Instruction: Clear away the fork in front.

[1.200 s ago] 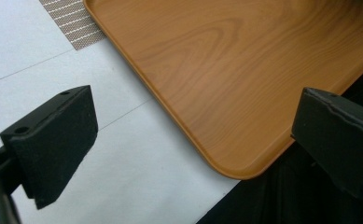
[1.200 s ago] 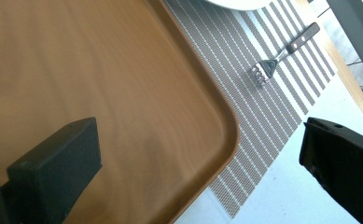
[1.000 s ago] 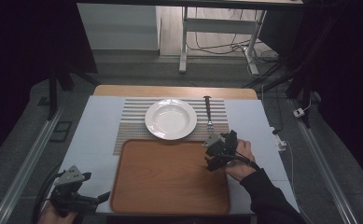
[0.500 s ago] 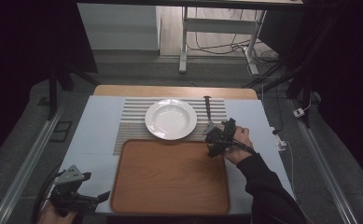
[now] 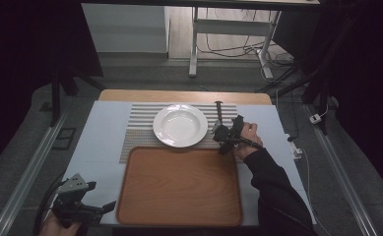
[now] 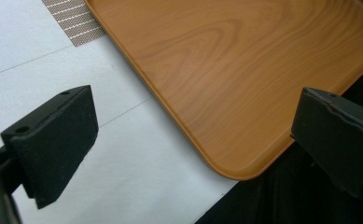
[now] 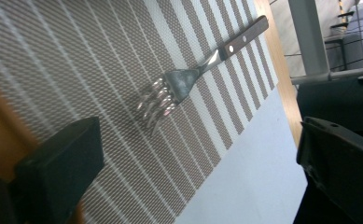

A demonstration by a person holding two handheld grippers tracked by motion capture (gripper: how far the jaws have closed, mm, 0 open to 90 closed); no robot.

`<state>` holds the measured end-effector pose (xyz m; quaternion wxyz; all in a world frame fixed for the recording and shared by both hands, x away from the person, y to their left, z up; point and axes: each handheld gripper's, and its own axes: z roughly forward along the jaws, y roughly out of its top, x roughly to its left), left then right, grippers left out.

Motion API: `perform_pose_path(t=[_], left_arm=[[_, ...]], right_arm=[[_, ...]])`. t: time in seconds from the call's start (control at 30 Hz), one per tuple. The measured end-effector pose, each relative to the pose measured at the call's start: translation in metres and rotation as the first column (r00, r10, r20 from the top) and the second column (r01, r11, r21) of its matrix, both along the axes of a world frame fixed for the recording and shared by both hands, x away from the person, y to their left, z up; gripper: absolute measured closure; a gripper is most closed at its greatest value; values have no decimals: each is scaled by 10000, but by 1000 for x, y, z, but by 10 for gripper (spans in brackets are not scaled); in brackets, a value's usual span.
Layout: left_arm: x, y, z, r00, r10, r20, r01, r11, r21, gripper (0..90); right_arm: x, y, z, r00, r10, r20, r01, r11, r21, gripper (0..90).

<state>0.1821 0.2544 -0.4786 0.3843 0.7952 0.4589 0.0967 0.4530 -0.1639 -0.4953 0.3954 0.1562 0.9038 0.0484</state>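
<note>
A fork [image 7: 193, 77] with a dark wooden handle lies on the striped placemat [image 5: 140, 123], right of the white plate [image 5: 180, 125]; in the high view the fork [image 5: 218, 112] points its handle to the far side. My right gripper [image 5: 223, 133] hovers open just short of the tines, nothing between its jaws. A wooden tray [image 5: 179, 184] sits in front of the placemat. My left gripper [image 5: 88, 209] rests open near the table's front left corner, by the tray's corner [image 6: 235, 172].
The placemat and tray lie on a white table top [image 5: 100, 147] with a wooden strip [image 5: 184, 96] along its far edge. Beyond the table stand a metal frame leg [image 5: 194, 44] and floor cables [image 5: 228, 49]. Dark floor surrounds the table.
My right gripper has moved away from the tray's right edge, forward over the placemat toward the fork. The left gripper has stayed in place.
</note>
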Motion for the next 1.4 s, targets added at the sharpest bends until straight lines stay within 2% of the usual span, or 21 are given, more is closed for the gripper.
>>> perform_pose_path(t=[0.2, 0.23, 0.3, 0.37, 0.4, 0.5, 0.57, 0.67, 0.73, 0.77, 0.83, 0.9, 0.93, 0.97, 1.03, 1.07, 1.13, 1.23, 1.27, 1.3, 1.4], left_arm=[[0, 0, 0, 10000, -10, -34, 10, 10000, -4, 11], [1, 0, 0, 10000, -9, -38, 9, 10000, -5, 11], [1, 0, 0, 10000, -15, -51, 15, 10000, -8, 12], [1, 0, 0, 10000, -18, -57, 18, 10000, -11, 12], [1, 0, 0, 10000, -16, -55, 16, 10000, -14, 12], [1, 0, 0, 10000, -28, -76, 28, 10000, -13, 13], [1, 0, 0, 10000, -32, -76, 32, 10000, -4, 13], [1, 0, 0, 10000, -41, -85, 41, 10000, 4, 14], [1, 0, 0, 9999, -45, -91, 45, 10000, 12, 14], [1, 0, 0, 9999, -47, -94, 47, 10000, 8, 14], [1, 0, 0, 9999, -48, -96, 48, 10000, 8, 14], [1, 0, 0, 9999, -52, -102, 52, 10000, 0, 14], [1, 0, 0, 9999, -52, -102, 52, 10000, 0, 14], [1, 0, 0, 10000, -25, -83, 25, 10000, 10, 14], [1, 0, 0, 10000, -13, -76, 13, 10000, 9, 13], [1, 0, 0, 10000, 5, -73, -5, 10000, 14, 13], [1, 0, 0, 10000, 32, -64, -32, 10000, 14, 10], [1, 0, 0, 10000, 26, -72, -26, 10000, 20, 10], [1, 0, 0, 10000, 23, -69, -23, 10000, 19, 10], [1, 0, 0, 10000, 22, -72, -21, 10000, 31, 11], [1, -1, 0, 10000, 6, -79, -5, 10000, 44, 11]], right_arm=[[9, 4, -14, 9983, 512, 280, -488, 9955, -816, 128], [9, 5, -15, 9978, 623, 244, -606, 9960, -664, 166], [9, 7, -18, 9967, 737, 351, -699, 9927, -986, 268], [8, 9, -23, 9936, 1018, 480, -944, 9861, -1367, 401], [7, 9, -24, 9928, 1144, 363, -1082, 9839, -1422, 440], [4, 12, -28, 9853, 1607, 578, -1459, 9680, -2043, 563], [4, 13, -32, 9824, 1850, 268, -1760, 9636, -2012, 682], [1, 14, -39, 9788, 1987, 490, -1830, 9571, -2245, 810], [0, 14, -42, 9767, 2108, 414, -1951, 9511, -2392, 867], [-2, 16, -42, 9760, 2090, 612, -1851, 9441, -2727, 885], [-2, 16, -41, 9752, 2160, 477, -1956, 9428, -2699, 896], [-4, 15, -41, 9689, 2202, 1129, -1846, 9470, -2630, 899], [-4, 16, -37, 9749, 2136, 626, -1912, 9477, -2557, 900], [-7, 16, -35, 9739, 2072, 928, -1757, 9468, -2696, 900], [-9, 16, -32, 9726, 2099, 1004, -1769, 9473, -2669, 900], [-9, 14, -32, 9685, 2202, 1162, -1880, 9527, -2388, 900], [-14, 14, -24, 9735, 2032, 1044, -1733, 9546, -2423, 900], [-20, 11, -15, 9737, 2030, 1031, -1794, 9629, -2018, 900], [-20, 9, -11, 9743, 2121, 756, -1975, 9662, -1659, 900], [-24, 9, -8, 9765, 1912, 998, -1749, 9727, -1523, 900], [-31, 4, 4, 9771, 1877, 1003, -1802, 9804, -801, 900]])
